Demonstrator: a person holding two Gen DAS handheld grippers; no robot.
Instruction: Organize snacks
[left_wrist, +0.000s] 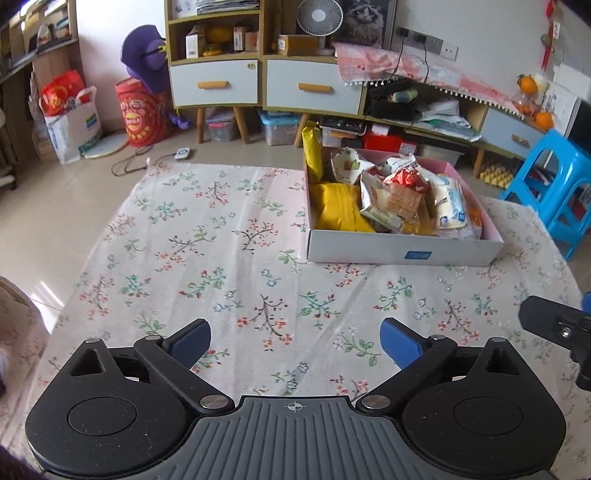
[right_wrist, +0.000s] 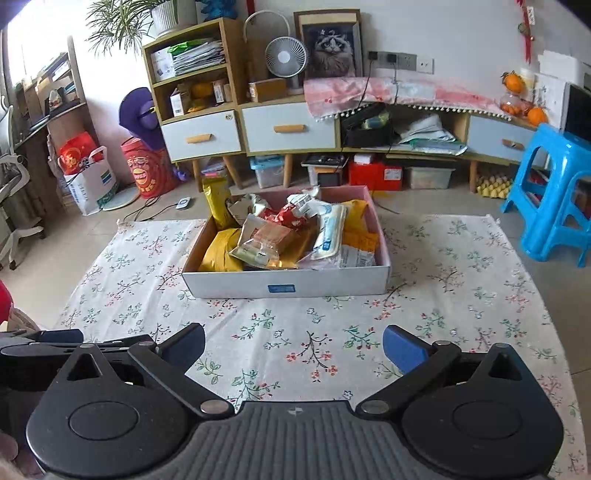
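Tabletop: covered by a floral cloth, bare along the near edge under both my tools.

Box: shallow, white-sided, pink inside, blue label on its near wall. It stands toward the far edge of the tabletop, right of centre in the left wrist view.

Snacks, all inside the box: yellow bag in the near left corner; tall yellow packet upright at the far left corner; white and blue pack lying across the middle; red wrapper on top of the heap.

My left hand-held gripper: jaws spread wide, holding nothing, near edge.

My right hand-held gripper: likewise spread, holding nothing, just beside the left.
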